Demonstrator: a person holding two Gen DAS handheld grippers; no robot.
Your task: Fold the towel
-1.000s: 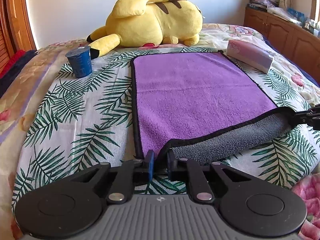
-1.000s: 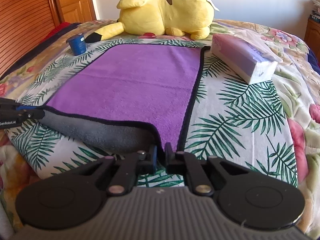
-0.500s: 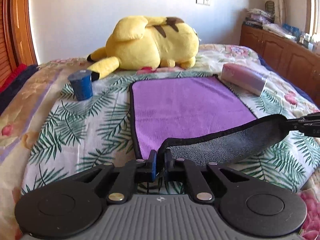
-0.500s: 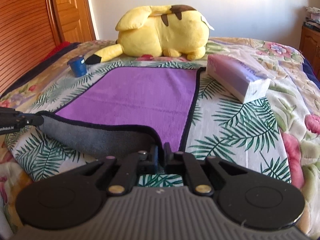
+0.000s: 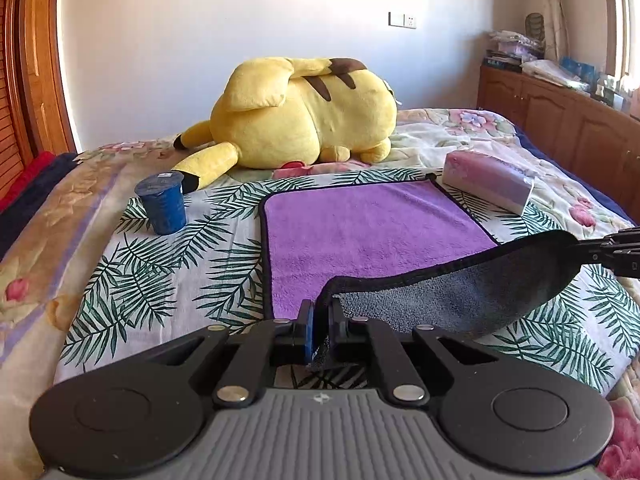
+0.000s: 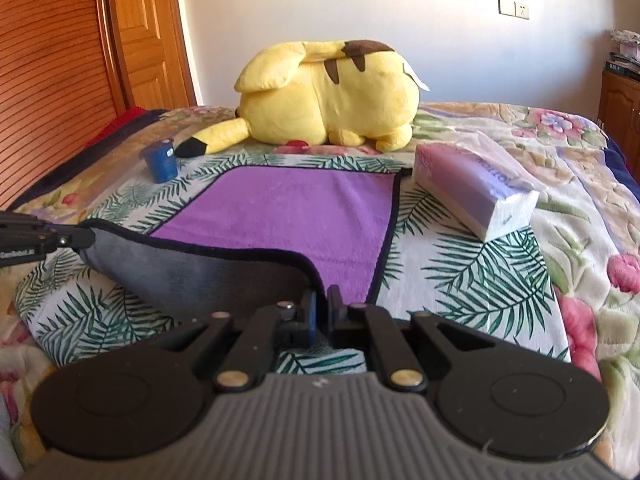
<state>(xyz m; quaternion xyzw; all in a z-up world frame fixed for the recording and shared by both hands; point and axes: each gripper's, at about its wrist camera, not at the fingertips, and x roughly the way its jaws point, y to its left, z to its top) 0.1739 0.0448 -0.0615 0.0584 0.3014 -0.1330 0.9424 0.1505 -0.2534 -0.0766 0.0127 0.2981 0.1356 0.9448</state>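
A purple towel (image 5: pixel 372 232) with a black hem and grey underside lies on the palm-leaf bedspread; it also shows in the right wrist view (image 6: pixel 296 216). My left gripper (image 5: pixel 320 320) is shut on the towel's near left corner. My right gripper (image 6: pixel 320 312) is shut on the near right corner. Both hold the near edge lifted off the bed, so the grey underside (image 5: pixel 460 300) hangs in a curve between them. The far half of the towel lies flat. Each gripper shows at the edge of the other's view.
A big yellow plush (image 5: pixel 304 116) lies just beyond the towel's far edge. A blue cup (image 5: pixel 162 208) stands to the towel's left. A pink tissue pack (image 5: pixel 488 178) lies at its far right corner. Wooden cabinets (image 5: pixel 560 120) line the right, a wooden door (image 6: pixel 144 40) the left.
Both grippers have risen and carried the towel's near edge up and towards the far end. More of the grey underside now shows and less purple lies flat.
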